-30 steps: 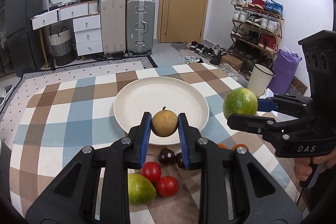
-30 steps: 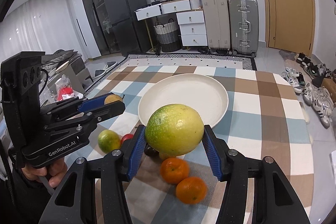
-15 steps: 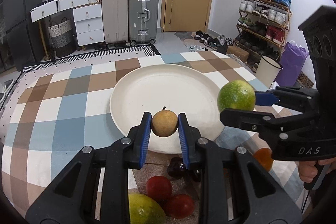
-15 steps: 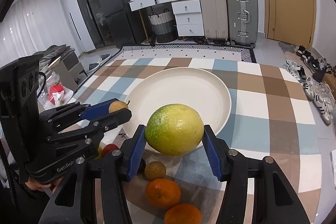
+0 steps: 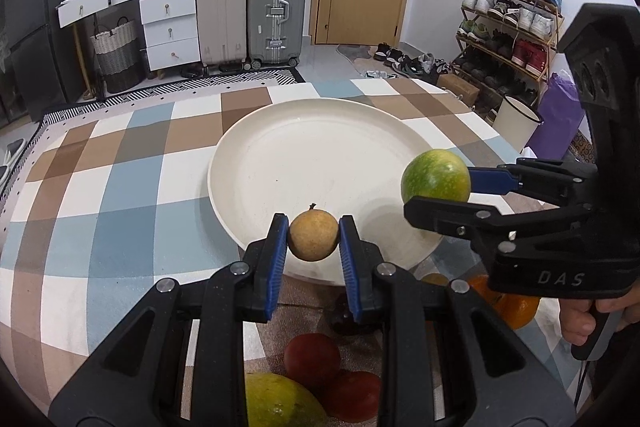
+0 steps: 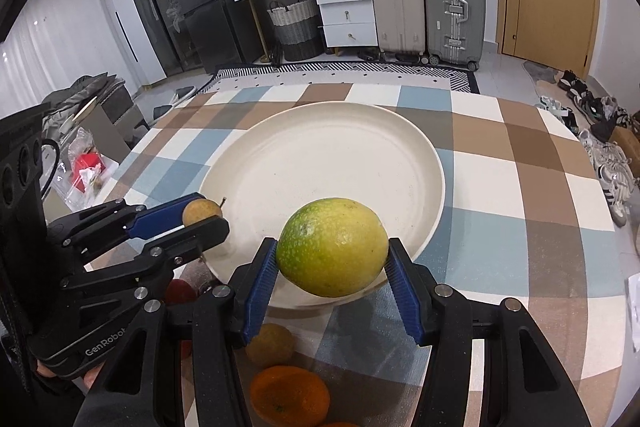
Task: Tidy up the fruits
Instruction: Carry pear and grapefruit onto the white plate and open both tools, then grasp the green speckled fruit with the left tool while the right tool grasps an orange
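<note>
My left gripper (image 5: 313,237) is shut on a small round brown fruit (image 5: 313,235), held just above the near rim of the big cream plate (image 5: 304,147). In the right wrist view the same brown fruit (image 6: 201,209) shows between that gripper's blue pads at the left. My right gripper (image 6: 333,255) is shut on a large green-yellow fruit (image 6: 333,253) over the plate's (image 6: 320,151) near edge; the left wrist view shows this fruit (image 5: 435,175) at the plate's right rim. The plate holds nothing.
On the checked tablecloth (image 5: 120,187) below the grippers lie red tomatoes (image 5: 312,353), a green-yellow fruit (image 5: 280,403), dark fruits, an orange (image 6: 289,395) and a small brown fruit (image 6: 270,345). Suitcases, drawers, a door and a shoe rack (image 5: 512,27) stand beyond the table.
Both grippers have moved forward and lower with their fruits, from before the plate to over its near rim. The loose fruits on the cloth have slid toward the frames' bottom.
</note>
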`<state>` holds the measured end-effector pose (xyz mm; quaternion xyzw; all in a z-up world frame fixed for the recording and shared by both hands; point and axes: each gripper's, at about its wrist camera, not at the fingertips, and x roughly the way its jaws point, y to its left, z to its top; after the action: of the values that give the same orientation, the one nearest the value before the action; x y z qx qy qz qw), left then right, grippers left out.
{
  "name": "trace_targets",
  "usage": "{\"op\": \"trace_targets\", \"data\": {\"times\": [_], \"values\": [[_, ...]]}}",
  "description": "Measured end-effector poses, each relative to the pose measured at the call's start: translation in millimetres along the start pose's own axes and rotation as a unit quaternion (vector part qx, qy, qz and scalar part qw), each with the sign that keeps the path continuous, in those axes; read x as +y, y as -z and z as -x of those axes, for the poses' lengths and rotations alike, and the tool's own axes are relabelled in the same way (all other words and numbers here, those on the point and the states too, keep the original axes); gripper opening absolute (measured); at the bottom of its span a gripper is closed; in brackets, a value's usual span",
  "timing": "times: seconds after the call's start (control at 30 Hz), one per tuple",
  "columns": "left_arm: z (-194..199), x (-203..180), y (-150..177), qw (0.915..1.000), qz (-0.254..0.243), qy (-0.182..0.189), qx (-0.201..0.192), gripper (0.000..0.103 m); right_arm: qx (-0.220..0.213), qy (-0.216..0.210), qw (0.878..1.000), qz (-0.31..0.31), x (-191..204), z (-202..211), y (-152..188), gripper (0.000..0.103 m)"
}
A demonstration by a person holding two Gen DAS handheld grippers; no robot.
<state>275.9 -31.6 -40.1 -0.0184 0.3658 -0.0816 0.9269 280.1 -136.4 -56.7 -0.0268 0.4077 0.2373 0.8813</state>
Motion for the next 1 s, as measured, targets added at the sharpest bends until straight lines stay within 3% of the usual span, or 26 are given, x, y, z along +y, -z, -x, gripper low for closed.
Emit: {"op": "trace_targets", "data": {"times": [0.2, 0.27, 0.33, 0.37, 0.5, 0.6, 1.0], "values": [[3, 2, 0, 1.0000, 0.001, 0.000, -0.003, 0.028, -0.027, 0.004, 1.000, 0.002, 0, 20, 1, 0.058], [9, 5, 1, 0.9999, 0.007, -0.001, -0.011, 0.047, -0.036, 0.007, 0.999, -0.002, -3, 30, 4, 0.069], [22, 8, 4, 0.9996, 0.014, -0.011, -0.023, 0.087, -0.047, 0.007, 0.999, -0.008, -7, 41, 8, 0.080], [29, 10, 5, 0.9992, 0.017, -0.016, -0.033, 0.092, -0.049, 0.008, 0.999, -0.010, -8, 45, 9, 0.086], [52, 15, 10, 0.9985, 0.019, -0.014, -0.050, 0.102, -0.058, -0.002, 0.998, -0.020, -13, 60, 19, 0.097], [72, 19, 20, 0.9981, 0.009, -0.024, -0.055, 0.102, -0.066, -0.014, 0.997, -0.025, -13, 71, 29, 0.102], [102, 15, 56, 0.9975, -0.019, -0.049, -0.047, 0.102, -0.073, -0.019, 0.997, -0.019, -2, 95, 61, 0.102]]}}
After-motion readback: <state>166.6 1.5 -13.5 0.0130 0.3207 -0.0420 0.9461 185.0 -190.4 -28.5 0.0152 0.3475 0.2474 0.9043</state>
